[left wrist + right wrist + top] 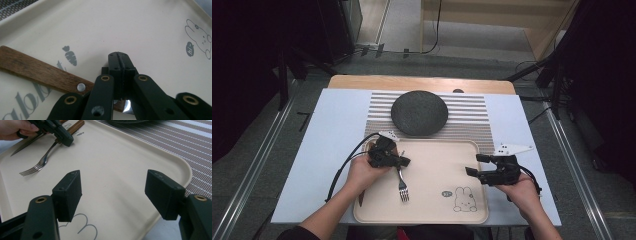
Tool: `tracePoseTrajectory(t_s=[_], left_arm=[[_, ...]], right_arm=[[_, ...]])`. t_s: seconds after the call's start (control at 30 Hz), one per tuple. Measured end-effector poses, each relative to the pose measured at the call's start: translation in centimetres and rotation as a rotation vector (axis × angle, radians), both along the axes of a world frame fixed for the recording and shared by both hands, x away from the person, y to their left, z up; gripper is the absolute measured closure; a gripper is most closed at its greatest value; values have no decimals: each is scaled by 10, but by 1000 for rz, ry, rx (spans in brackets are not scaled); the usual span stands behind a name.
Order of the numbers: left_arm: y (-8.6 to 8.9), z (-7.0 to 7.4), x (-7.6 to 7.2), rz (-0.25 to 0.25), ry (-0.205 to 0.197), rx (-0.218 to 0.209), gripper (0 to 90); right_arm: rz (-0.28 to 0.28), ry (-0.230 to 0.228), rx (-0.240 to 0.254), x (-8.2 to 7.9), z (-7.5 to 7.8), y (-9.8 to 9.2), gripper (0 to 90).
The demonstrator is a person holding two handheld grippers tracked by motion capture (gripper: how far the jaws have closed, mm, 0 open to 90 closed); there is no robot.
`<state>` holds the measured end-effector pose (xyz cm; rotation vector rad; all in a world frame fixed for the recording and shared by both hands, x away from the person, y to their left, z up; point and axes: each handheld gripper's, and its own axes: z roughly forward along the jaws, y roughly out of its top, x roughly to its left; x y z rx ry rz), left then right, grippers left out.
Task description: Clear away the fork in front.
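At the lower centre of the high view lies a beige tray [432, 200] with a rabbit drawing [465, 199] near its lower right corner; above it, at the upper centre, a dark round plate [419, 113] rests on a striped mat [472, 117]. The left gripper [403, 161] sits at the left part of the tray with its 2 jaws pressed together on the neck of a fork [402, 184], whose tines point toward the bottom of the frame; in the left gripper view the left gripper [118, 58] hides the fork between its closed tips, and the wooden handle of a knife [42, 73] runs from the left edge to under the jaws; the blade of that knife [26, 143] shows at the upper left of the right gripper view, just beside the fork [40, 163]. The right gripper [474, 165] waits at the right edge of the tray, jaws wide apart and holding nothing; the right gripper [113, 188] in its own view frames bare tray only. The step in hand looks like the pick-up of the fork, grip made and lift not yet begun; the next move probably calls for a straight rise that clears the knife beside it, then a carry toward the mat near the plate, keeping the thin handle from swivelling between the pads.
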<state>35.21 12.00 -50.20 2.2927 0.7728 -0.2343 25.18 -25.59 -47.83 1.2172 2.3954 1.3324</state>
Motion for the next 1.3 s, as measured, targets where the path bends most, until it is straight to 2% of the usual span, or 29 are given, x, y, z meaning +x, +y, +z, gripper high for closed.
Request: tracePoseTrajectory(t_s=[0.8, 1.13, 1.3], left_arm=[[38, 2, 0, 44, 32, 6, 890], [51, 3, -1, 47, 34, 10, 891], [58, 4, -2, 44, 18, 17, 890]], right_arm=[[-3, 1, -2, 0, 0, 0, 287], [-4, -3, 0, 0, 0, -1, 287], [-5, -5, 4, 0, 1, 0, 287]])
